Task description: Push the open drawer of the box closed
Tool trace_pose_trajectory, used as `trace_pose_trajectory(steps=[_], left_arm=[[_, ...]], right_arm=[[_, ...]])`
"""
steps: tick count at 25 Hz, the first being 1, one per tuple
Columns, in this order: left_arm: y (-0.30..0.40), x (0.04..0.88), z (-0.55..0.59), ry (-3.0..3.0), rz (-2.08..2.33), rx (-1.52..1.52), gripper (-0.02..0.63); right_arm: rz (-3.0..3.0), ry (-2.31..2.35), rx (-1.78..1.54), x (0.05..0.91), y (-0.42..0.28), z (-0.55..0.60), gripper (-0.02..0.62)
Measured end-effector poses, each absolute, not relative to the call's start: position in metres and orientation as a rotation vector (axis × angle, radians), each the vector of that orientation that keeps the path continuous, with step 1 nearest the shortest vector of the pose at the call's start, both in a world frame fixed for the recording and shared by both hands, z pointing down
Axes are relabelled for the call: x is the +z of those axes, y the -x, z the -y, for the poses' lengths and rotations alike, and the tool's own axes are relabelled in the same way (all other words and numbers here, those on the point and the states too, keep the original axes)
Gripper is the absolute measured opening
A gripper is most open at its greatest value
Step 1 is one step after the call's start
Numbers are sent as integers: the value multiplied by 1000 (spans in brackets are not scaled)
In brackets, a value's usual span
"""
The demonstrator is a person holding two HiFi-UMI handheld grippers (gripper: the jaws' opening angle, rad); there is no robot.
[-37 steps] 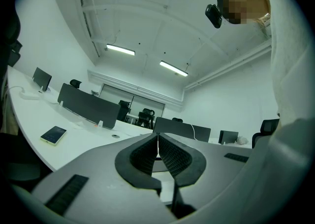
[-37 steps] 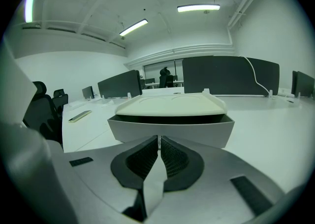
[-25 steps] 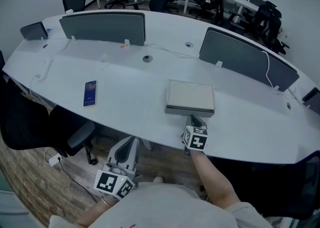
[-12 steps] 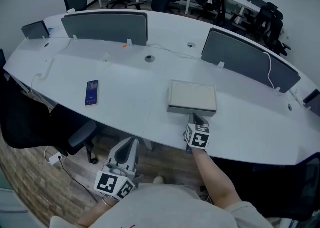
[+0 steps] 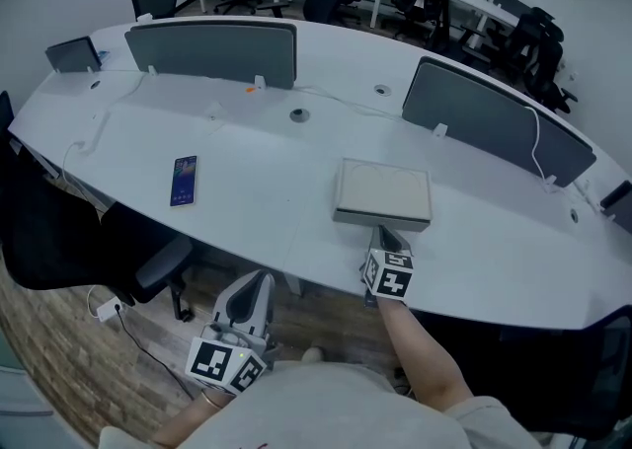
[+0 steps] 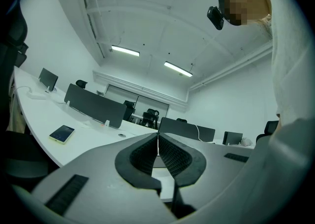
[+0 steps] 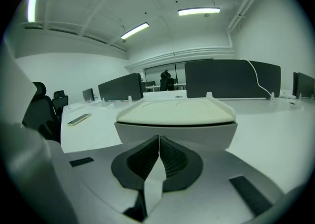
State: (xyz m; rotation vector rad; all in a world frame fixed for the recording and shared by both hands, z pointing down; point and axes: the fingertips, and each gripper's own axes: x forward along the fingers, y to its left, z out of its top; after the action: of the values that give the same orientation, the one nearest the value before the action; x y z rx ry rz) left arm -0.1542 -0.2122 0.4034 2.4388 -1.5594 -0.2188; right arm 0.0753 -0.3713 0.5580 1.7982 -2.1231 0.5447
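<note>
A flat beige box (image 5: 383, 191) with a grey drawer front (image 5: 381, 220) lies on the white table (image 5: 247, 181). In the right gripper view the box (image 7: 176, 112) fills the middle, its drawer front (image 7: 175, 133) flush under the lid. My right gripper (image 5: 380, 234) is shut, its tips right at the drawer front; whether they touch I cannot tell. The same gripper (image 7: 159, 139) shows jaws pressed together with nothing between. My left gripper (image 5: 259, 284) hangs below the table's near edge, shut and empty, also seen in its own view (image 6: 158, 138).
A phone (image 5: 182, 181) lies on the table to the left. Grey divider screens (image 5: 212, 50) (image 5: 494, 116) stand along the far side. A black chair (image 5: 59, 240) sits at the left below the table edge. Office chairs fill the back.
The view has shifted slightly; box and right gripper keep the same relation, tips at the drawer front. The left gripper has not moved.
</note>
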Motion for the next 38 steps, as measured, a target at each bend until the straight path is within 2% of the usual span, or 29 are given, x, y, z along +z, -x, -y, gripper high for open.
trace_pose_trajectory(steps=[19, 28, 38], left_arm=[[149, 403, 215, -2466, 1555, -206, 18], [133, 400, 207, -2465, 1499, -226, 18], [78, 390, 173, -2551, 1348, -248, 18]], right_arm=[[2087, -1826, 575, 564, -86, 382, 23], [2303, -1816, 426, 504, -62, 343, 23], [2477, -1802, 174, 423, -61, 248, 23]])
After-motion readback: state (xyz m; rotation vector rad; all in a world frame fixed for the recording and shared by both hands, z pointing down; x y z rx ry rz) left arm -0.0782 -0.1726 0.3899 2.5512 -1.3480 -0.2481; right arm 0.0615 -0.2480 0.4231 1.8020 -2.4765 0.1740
